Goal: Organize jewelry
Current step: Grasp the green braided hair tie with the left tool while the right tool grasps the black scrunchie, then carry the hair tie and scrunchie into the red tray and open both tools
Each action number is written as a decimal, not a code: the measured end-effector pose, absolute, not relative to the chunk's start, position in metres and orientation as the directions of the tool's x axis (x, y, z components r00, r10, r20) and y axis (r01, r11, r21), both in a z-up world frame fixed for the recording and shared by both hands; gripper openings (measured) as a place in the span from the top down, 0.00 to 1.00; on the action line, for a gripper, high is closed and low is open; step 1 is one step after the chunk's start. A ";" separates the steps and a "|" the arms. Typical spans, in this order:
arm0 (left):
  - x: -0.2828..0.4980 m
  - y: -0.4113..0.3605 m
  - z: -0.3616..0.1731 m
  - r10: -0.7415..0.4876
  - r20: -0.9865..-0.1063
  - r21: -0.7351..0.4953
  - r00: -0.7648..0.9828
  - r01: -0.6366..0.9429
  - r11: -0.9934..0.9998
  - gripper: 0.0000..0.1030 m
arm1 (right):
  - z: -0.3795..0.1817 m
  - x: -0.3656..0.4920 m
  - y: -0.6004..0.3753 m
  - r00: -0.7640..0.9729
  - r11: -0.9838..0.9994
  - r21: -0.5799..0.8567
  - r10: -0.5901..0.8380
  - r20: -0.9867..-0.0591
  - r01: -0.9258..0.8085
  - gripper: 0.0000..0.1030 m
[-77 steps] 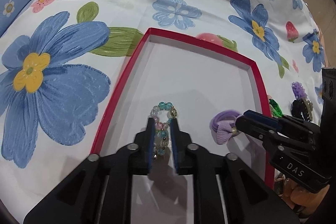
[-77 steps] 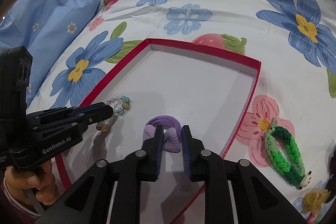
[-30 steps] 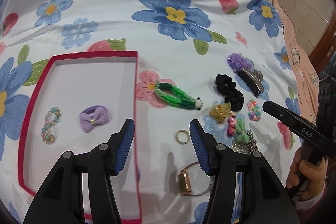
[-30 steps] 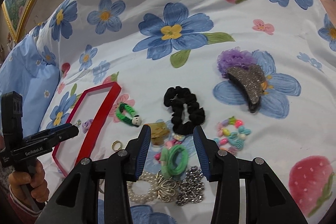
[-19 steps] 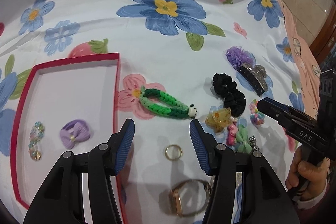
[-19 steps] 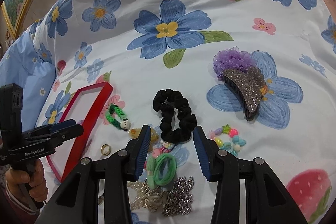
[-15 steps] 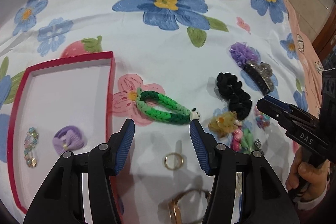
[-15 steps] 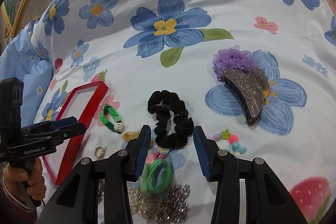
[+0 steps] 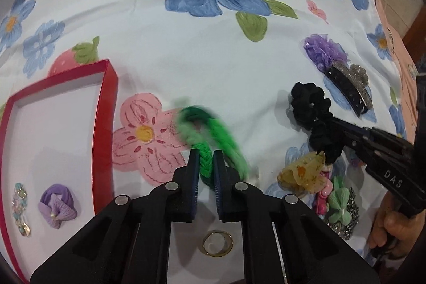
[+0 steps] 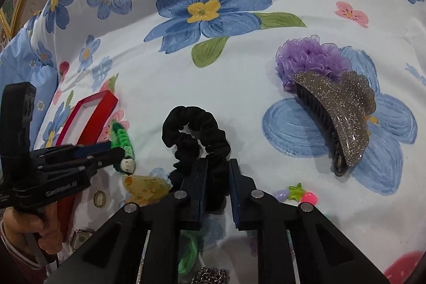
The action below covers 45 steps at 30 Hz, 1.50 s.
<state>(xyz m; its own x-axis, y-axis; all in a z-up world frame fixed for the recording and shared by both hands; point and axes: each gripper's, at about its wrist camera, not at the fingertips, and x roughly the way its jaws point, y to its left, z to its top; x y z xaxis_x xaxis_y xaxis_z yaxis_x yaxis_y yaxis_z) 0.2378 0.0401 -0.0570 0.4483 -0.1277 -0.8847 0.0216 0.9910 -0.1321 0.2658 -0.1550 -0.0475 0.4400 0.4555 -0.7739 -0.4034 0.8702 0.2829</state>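
I had a bed with a floral sheet (image 9: 202, 65), blue flowers and strawberries printed on white. On it lay a red tray (image 9: 105, 124) at left, a green braided bracelet (image 9: 213, 129) just right of it, then a black scrunchie (image 10: 197, 129), an amber hair claw (image 9: 303, 172), a gold ring (image 9: 217, 246), and a glittery grey claw clip (image 10: 343, 119) touching a purple ruffled scrunchie (image 10: 308, 57). Coloured beads (image 10: 298, 192) sat near the clip.
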 end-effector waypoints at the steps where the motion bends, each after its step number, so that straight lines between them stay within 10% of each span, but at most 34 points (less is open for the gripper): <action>1: 0.235 0.039 -0.055 -0.131 -0.881 -0.132 0.455 0.030 0.991 0.93 | -0.045 0.263 -0.155 0.448 0.870 0.282 0.458 -0.768 -0.405 0.90; 45: 0.075 0.169 0.021 -0.087 -0.760 -0.272 0.644 -0.193 0.943 0.93 | 0.030 0.151 -0.052 0.363 0.680 0.404 0.695 -0.621 -0.611 0.91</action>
